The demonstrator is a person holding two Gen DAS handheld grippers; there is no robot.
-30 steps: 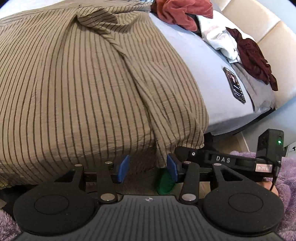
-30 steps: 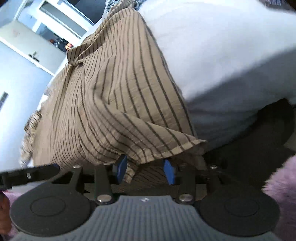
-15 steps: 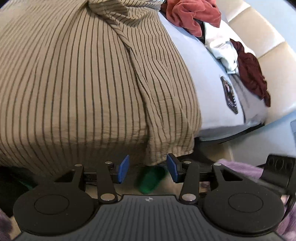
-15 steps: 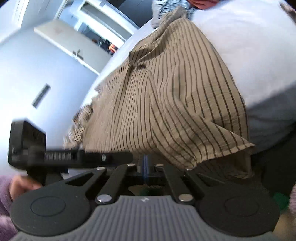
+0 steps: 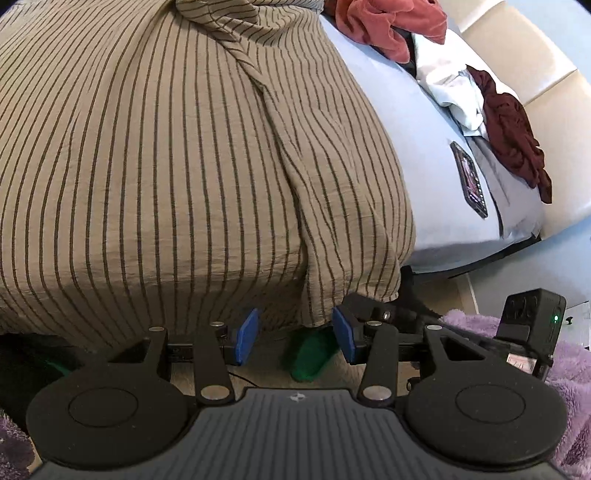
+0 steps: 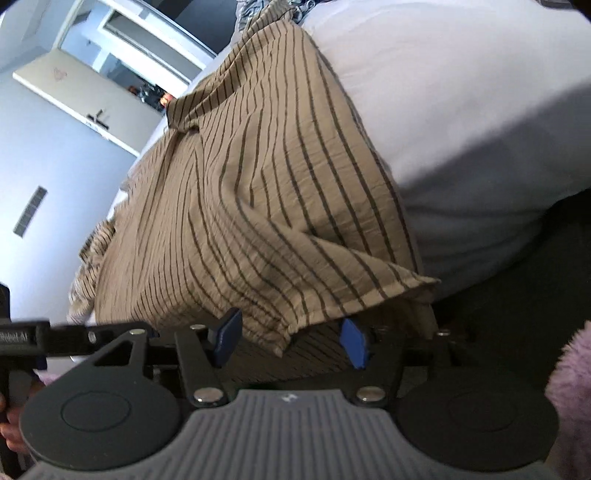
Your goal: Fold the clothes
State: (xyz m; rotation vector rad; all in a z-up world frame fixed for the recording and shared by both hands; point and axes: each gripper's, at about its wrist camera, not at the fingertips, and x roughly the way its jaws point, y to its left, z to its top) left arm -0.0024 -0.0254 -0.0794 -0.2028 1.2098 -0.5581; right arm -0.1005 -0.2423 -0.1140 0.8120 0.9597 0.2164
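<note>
**Both grippers open at the hanging hem of the striped shirt**

A tan shirt with dark stripes [image 5: 177, 155] lies spread over the bed [image 5: 424, 177], and its lower part drapes over the near edge of the mattress and hangs toward the floor. Its long axis runs from this hanging hem away across the bed, the stripes following the same line. A raised fold runs lengthwise down the cloth in the left wrist view, ending at the hem corner.

The left gripper [image 5: 295, 334] sits low at the hem with its blue fingers [image 5: 246, 335] spread apart; the cloth edge hangs just above and between them, not pinched. A green object [image 5: 310, 354] lies on the floor below the gap. The right gripper [image 6: 288, 341] is likewise open, its fingers [image 6: 354, 342] wide, with a pointed hem corner of the shirt drooping into the space between them; no closing on the fabric shows.

To the right of the shirt the pale sheet is bare up to a dark phone [image 5: 470, 179]. Farther along lie a red garment [image 5: 388, 22], a white garment [image 5: 454, 92] and a maroon garment [image 5: 513, 129], well apart from the shirt. A purple fluffy rug [image 5: 569, 373] covers the floor beside the bed.
</note>
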